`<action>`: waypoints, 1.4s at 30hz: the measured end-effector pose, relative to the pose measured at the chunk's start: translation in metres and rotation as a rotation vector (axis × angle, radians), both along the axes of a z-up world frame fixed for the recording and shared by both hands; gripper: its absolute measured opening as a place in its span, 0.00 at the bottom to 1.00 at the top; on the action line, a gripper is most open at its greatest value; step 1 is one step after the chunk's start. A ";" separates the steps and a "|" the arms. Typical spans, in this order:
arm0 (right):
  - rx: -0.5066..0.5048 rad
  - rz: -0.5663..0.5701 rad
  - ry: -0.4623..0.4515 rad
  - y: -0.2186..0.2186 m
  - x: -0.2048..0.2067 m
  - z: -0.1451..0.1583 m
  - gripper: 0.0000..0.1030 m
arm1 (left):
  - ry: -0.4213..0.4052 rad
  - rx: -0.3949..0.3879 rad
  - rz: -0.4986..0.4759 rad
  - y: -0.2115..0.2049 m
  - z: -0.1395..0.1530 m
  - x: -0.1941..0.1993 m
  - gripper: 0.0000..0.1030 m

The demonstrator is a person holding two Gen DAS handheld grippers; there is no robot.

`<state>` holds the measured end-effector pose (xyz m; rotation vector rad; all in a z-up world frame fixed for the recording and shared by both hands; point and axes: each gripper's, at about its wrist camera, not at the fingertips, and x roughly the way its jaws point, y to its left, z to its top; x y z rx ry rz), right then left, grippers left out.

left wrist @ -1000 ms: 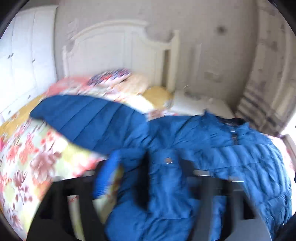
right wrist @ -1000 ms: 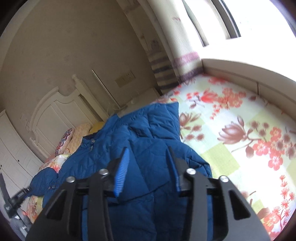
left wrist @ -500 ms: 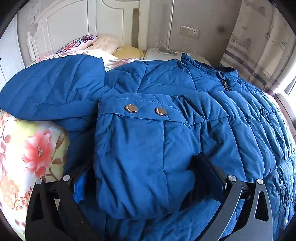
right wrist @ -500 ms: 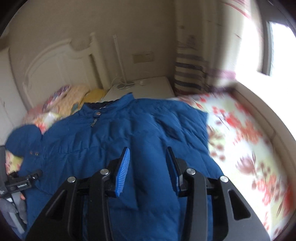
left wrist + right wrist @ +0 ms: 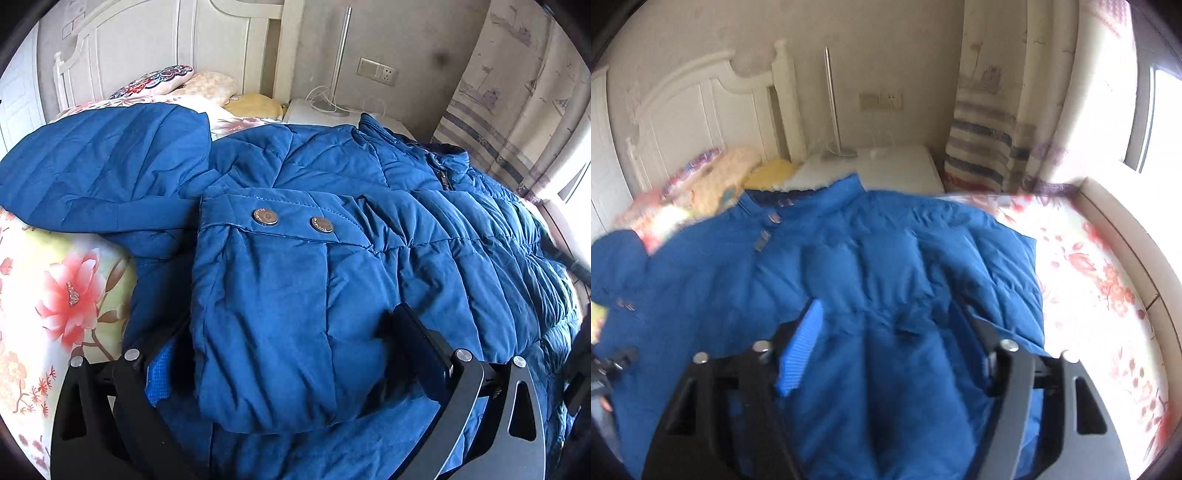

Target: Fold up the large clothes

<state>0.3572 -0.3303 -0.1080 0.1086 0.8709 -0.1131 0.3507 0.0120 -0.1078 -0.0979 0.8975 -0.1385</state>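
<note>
A large blue padded jacket (image 5: 424, 236) lies spread on the bed, collar toward the headboard. Its sleeve end with two metal snaps (image 5: 291, 221) is folded across the body, and the hood (image 5: 99, 170) lies at the left. My left gripper (image 5: 288, 354) is open wide, its jaws on either side of the sleeve end. In the right wrist view the jacket (image 5: 886, 258) fills the middle. My right gripper (image 5: 890, 343) is open over the jacket's right side, with a raised fold between its fingers.
The bed has a floral sheet (image 5: 55, 295) (image 5: 1100, 288). Pillows (image 5: 207, 83) lie by the white headboard (image 5: 155, 48). A white nightstand (image 5: 897, 166) with a lamp pole and a striped curtain (image 5: 990, 147) stand behind. A window ledge (image 5: 1126, 218) runs along the right.
My left gripper has carried the sleeve over onto the jacket body and opened around it. My right gripper has swung left to face the headboard and opened wider over the jacket.
</note>
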 end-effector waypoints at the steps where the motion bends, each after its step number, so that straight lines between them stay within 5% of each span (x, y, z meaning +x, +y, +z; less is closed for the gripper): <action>1: 0.028 0.002 0.035 -0.004 0.005 -0.006 0.69 | -0.001 -0.005 -0.001 0.001 0.000 0.000 0.96; 3: 0.003 -0.027 0.047 0.002 0.006 0.005 0.69 | -0.004 -0.013 -0.001 0.002 0.001 -0.001 0.96; 7: 0.021 0.019 -0.079 0.035 -0.019 0.029 0.69 | -0.023 -0.069 0.005 0.011 0.004 -0.004 0.96; 9: 0.044 0.117 -0.069 0.063 -0.028 0.026 0.74 | -0.079 -0.138 0.043 0.027 0.012 -0.012 0.96; 11: -0.076 0.246 0.014 0.101 -0.026 0.001 0.78 | -0.129 -0.238 0.093 0.050 0.023 -0.019 0.96; 12: -0.123 0.255 0.018 0.107 -0.025 -0.007 0.81 | -0.148 -0.307 0.144 0.071 0.031 -0.021 0.96; 17: 0.019 0.233 0.009 0.085 -0.014 -0.010 0.83 | -0.187 -0.552 0.468 0.199 0.047 -0.022 0.96; 20: -0.020 0.231 0.000 0.089 -0.014 -0.009 0.83 | -0.190 -0.573 0.671 0.278 0.046 -0.014 0.96; 25: -0.001 0.224 -0.021 0.088 -0.024 -0.007 0.82 | -0.207 -0.631 0.817 0.366 0.041 0.013 0.92; 26: 0.007 0.219 -0.028 0.088 -0.026 -0.006 0.82 | -0.202 -0.638 0.816 0.378 0.041 0.022 0.88; 29: 0.032 0.208 -0.047 0.084 -0.029 -0.003 0.82 | -0.199 -0.717 0.757 0.387 0.034 0.035 0.13; 30: 0.042 0.202 -0.056 0.081 -0.030 -0.002 0.82 | -0.221 -0.707 0.774 0.382 0.038 0.033 0.06; 36: 0.249 0.043 -0.251 0.032 -0.052 0.015 0.79 | -0.422 -0.536 0.520 0.267 0.109 0.023 0.03; 42: 0.507 -0.156 -0.405 -0.031 -0.077 0.013 0.79 | -0.477 -0.333 -0.009 0.063 0.156 0.015 0.03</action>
